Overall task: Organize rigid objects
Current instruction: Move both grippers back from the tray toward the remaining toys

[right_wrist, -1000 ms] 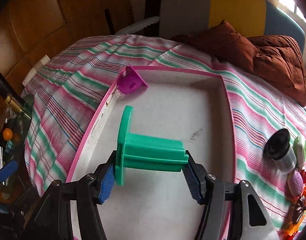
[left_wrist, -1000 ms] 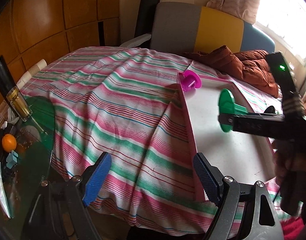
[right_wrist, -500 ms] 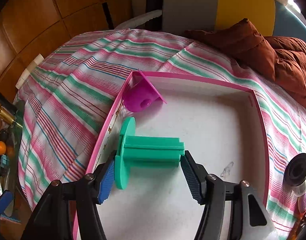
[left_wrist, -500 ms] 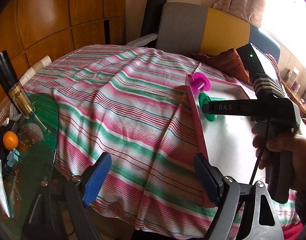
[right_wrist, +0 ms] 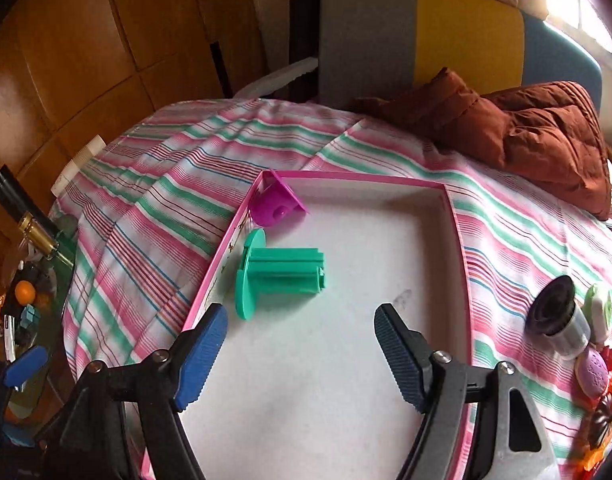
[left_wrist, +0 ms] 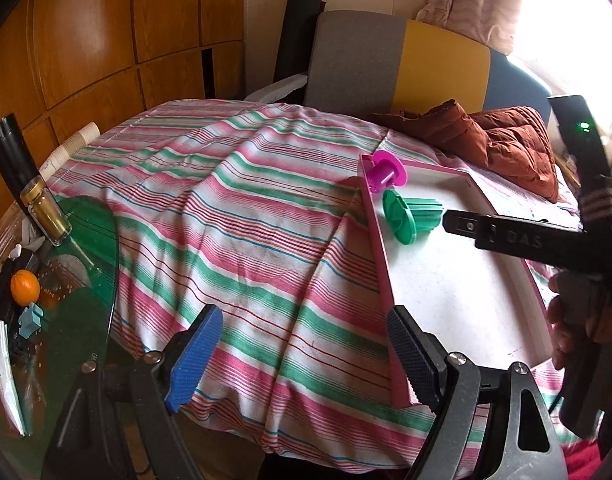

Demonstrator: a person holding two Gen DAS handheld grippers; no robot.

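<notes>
Your right gripper (right_wrist: 300, 356) is only partly shown in the left wrist view: one black finger reaches in from the right edge, the rest cut off, your hand (left_wrist: 577, 320) half hidden behind the handle. The small items at the right edge of the right wrist view are clipped and hard to read: a black-and-silver cylinder (right_wrist: 557, 326), a pale green-and-white piece (right_wrist: 597, 312), a pink oval thing (right_wrist: 593, 372).

Count: two spools, one tray, two grippers.

The green plastic spool with a round flange and ribbed stem (right_wrist: 274, 274) lies on its side in the white pink-rimmed shallow tray (right_wrist: 361, 178), left of frame centre, flange toward the tray's left wall, just below the magenta plastic spool (right_wrist: 276, 206) in the tray's upper left corner. The tray sits on the pink-green-white striped cloth (left_wrist: 226, 220).

Your right jaws are opening, nothing between them; the green spool lies just above them, apart. Your left gripper (left_wrist: 302, 364) has its jaws spread wide, empty, at lower frame over the cloth and the tray's near corner.
</notes>
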